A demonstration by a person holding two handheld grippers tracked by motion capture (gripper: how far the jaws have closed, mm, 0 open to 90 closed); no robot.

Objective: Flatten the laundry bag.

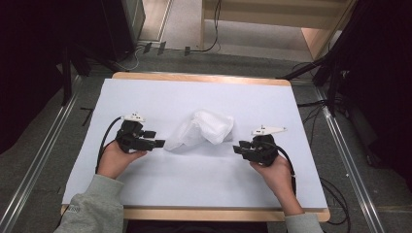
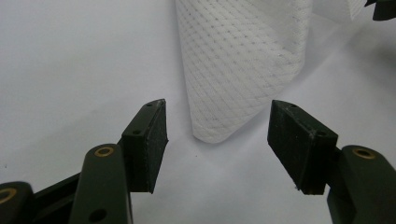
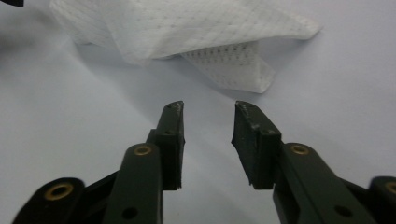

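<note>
White crumpled paper towel [image 1: 204, 130] lies mid-table on the white sheet [image 1: 145, 189]. Left gripper [image 2: 217, 128] stands wide apart, its lower corner just ahead; right gripper [image 3: 208, 122] is narrowly parted, short of the far corner. Recommended: seat one layer fully between pads before closing.

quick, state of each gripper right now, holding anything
Left gripper: open, empty, a corner of the white cloth just ahead of its jaws.
Right gripper: open, empty, short of the cloth.
</note>
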